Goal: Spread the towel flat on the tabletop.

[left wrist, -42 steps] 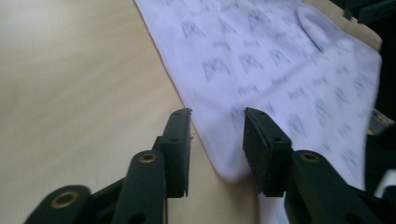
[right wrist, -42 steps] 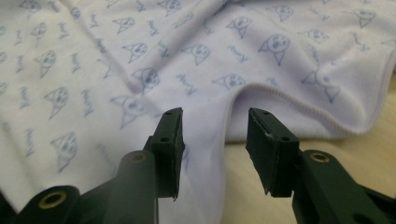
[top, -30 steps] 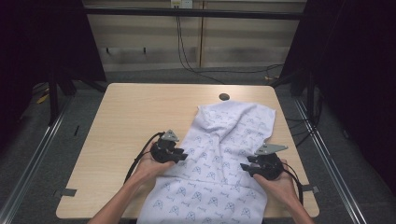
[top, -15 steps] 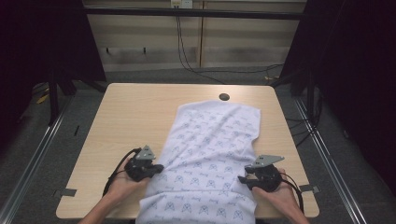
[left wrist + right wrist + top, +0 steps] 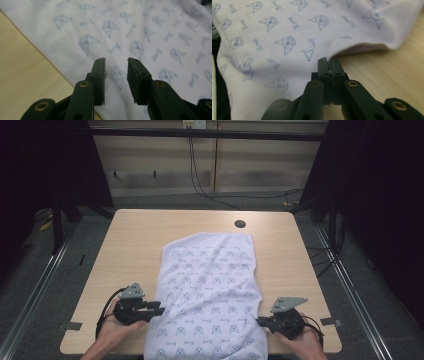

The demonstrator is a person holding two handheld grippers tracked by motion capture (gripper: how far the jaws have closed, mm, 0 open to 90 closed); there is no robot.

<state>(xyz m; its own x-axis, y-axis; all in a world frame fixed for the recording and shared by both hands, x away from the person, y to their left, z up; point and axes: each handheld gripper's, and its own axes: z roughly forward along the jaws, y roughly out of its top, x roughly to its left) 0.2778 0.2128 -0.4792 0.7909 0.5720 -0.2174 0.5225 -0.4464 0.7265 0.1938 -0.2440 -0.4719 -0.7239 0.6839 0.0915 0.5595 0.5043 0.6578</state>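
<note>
1. Cloth: a white knitted cotton cloth printed with small pale-blue figures (image 5: 210,290) lies spread flat along the middle of the light wooden table (image 5: 140,235). Its near end hangs over the table edge between the two hand-held grippers.
2. Left hand-held gripper (image 5: 156,308): the black jaws stand apart, with nothing between them. In the left gripper view they hover just above the cloth (image 5: 140,32), whose stitched hem runs to the left of the jaws, with bare table (image 5: 22,65) beyond it.
3. Right hand-held gripper (image 5: 328,62): the jaws are pressed together. The cloth's hemmed edge (image 5: 287,35) meets their tips and lifts into a small fold there. Whether fabric is actually pinched between them cannot be told.
4. Handling, as a judgement: the fabric looks soft, light and limp. It would drape and wrinkle rather than hold a shape, and it should slide easily on the smooth table.
5. Where to hold, as a judgement: the stitched hem nearest each hand-held gripper is the firmest place, being thicker than the single layer. A pinch taken mid-panel would likely bunch the cloth.
</note>
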